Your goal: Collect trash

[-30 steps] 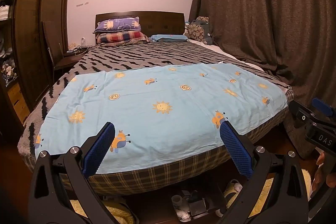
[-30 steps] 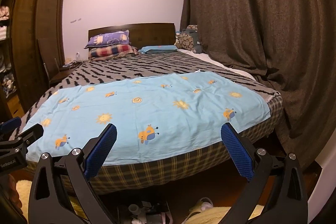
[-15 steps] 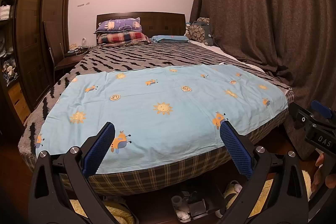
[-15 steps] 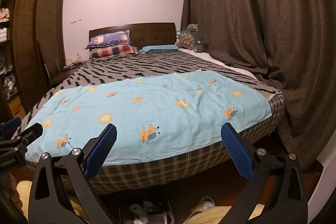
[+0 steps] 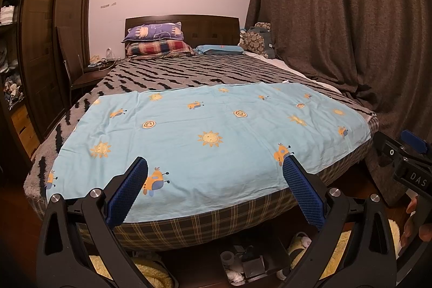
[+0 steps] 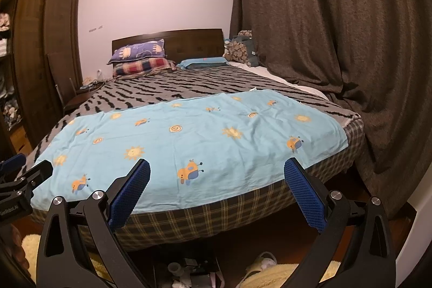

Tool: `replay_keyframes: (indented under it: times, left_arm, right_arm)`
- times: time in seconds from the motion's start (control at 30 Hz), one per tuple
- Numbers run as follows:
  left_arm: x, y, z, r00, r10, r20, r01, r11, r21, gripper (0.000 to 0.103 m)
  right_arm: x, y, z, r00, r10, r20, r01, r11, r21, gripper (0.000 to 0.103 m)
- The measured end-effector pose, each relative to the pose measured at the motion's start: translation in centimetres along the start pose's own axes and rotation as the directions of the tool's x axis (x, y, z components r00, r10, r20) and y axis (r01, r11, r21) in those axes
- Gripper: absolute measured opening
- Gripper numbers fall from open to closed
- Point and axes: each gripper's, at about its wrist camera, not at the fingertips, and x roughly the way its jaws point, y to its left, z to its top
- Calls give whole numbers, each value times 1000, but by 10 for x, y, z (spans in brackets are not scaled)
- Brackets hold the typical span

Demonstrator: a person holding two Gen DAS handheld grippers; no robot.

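Observation:
My left gripper [image 5: 214, 166] is open and empty, held above the foot of the bed. My right gripper [image 6: 216, 166] is open and empty too, a little to the right; it also shows at the right edge of the left wrist view [image 5: 405, 163]. A dark tray of small trash items [image 5: 243, 265] sits on the floor under the bed's foot, with a tape roll and white crumpled bits; it also shows in the right wrist view [image 6: 189, 273]. A small white scrap [image 5: 286, 81] lies on the striped blanket past the blue sheet.
The bed carries a light blue cartoon sheet [image 5: 210, 131] over a grey striped blanket [image 5: 189, 72]. Pillows [image 5: 154, 41] lie at the headboard. Dark curtains [image 5: 337, 31] hang on the right, a wooden wardrobe [image 5: 35, 45] stands left. Yellow fluffy slippers [image 6: 272, 274] lie on the floor.
Both cameras have tilted slightly upward, so the bed sits a little lower in view. Both grippers stay open and empty.

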Motion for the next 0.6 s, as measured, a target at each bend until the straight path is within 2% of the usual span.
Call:
replay_keyframes:
  times: [0.6]
  left_arm:
    - [-1, 0, 0, 1000, 10, 6, -10, 1000, -6, 95]
  right_arm:
    - [0, 1, -1, 1000, 0, -5, 0, 1000, 7, 100]
